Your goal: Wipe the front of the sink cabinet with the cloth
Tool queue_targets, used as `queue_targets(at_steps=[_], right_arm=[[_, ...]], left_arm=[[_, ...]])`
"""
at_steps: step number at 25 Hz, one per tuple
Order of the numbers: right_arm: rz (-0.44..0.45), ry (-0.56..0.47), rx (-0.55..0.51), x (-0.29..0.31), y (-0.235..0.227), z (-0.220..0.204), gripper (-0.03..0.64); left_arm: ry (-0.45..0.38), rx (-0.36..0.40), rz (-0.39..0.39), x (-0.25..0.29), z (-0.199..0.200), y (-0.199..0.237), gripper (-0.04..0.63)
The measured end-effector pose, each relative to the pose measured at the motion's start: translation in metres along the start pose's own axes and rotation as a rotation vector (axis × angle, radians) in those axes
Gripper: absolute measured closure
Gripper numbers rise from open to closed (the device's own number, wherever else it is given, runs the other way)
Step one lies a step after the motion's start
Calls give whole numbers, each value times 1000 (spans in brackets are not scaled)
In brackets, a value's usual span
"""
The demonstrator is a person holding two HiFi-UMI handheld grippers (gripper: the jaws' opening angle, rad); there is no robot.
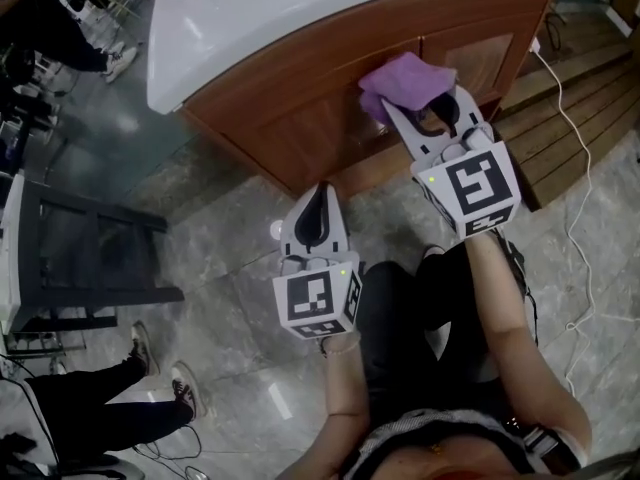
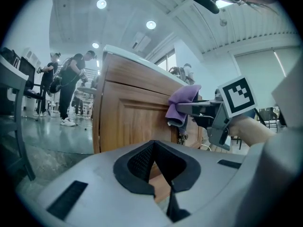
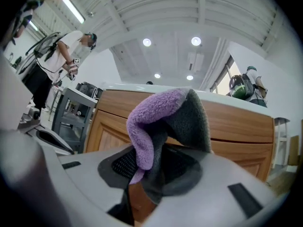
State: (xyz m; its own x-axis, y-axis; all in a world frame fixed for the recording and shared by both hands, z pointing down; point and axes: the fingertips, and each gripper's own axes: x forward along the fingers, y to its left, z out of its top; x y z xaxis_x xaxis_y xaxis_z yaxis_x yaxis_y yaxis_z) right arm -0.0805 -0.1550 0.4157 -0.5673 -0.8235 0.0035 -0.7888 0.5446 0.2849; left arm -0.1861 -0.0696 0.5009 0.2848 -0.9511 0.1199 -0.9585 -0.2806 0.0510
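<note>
We held the left gripper clenched on nothing, short of the sink cabinet. Our right gripper pinched the cloth against the cabinet's front, just under its white top. The cloth was bunched and fleecy, purple on one face and grey on the other. Bare wood ran toward the cabinet's left end. A white cable edged its right end.

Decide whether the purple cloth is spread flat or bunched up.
Bunched up: the cloth is pinched in the right hand-held gripper, humped and folded over itself above its jaws.
</note>
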Motion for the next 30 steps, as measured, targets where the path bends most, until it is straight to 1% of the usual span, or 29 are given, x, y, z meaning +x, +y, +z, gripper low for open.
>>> queue_targets(at_steps=[4, 7, 9, 12, 15, 18, 25, 30], right_arm=[[140, -19, -2, 6, 43, 5, 451], [247, -6, -4, 15, 86, 6, 451], [312, 8, -27, 20, 115, 4, 451], [377, 27, -58, 27, 150, -5, 451], [402, 41, -93, 37, 175, -11, 451], [407, 52, -112, 45, 189, -14, 451], [374, 79, -131, 65, 190, -29, 451], [370, 69, -134, 67, 193, -28, 451]], left_arm=[[-1, -6, 40, -9, -2, 10, 595], [3, -3, 78, -21, -2, 20, 595], [5, 0, 102, -28, -2, 26, 595], [4, 0, 132, -37, -2, 33, 595], [10, 7, 161, -48, 0, 42, 595], [16, 11, 184, -56, 0, 49, 595], [24, 12, 217, -59, -4, 59, 595], [26, 7, 207, -57, -6, 61, 595]])
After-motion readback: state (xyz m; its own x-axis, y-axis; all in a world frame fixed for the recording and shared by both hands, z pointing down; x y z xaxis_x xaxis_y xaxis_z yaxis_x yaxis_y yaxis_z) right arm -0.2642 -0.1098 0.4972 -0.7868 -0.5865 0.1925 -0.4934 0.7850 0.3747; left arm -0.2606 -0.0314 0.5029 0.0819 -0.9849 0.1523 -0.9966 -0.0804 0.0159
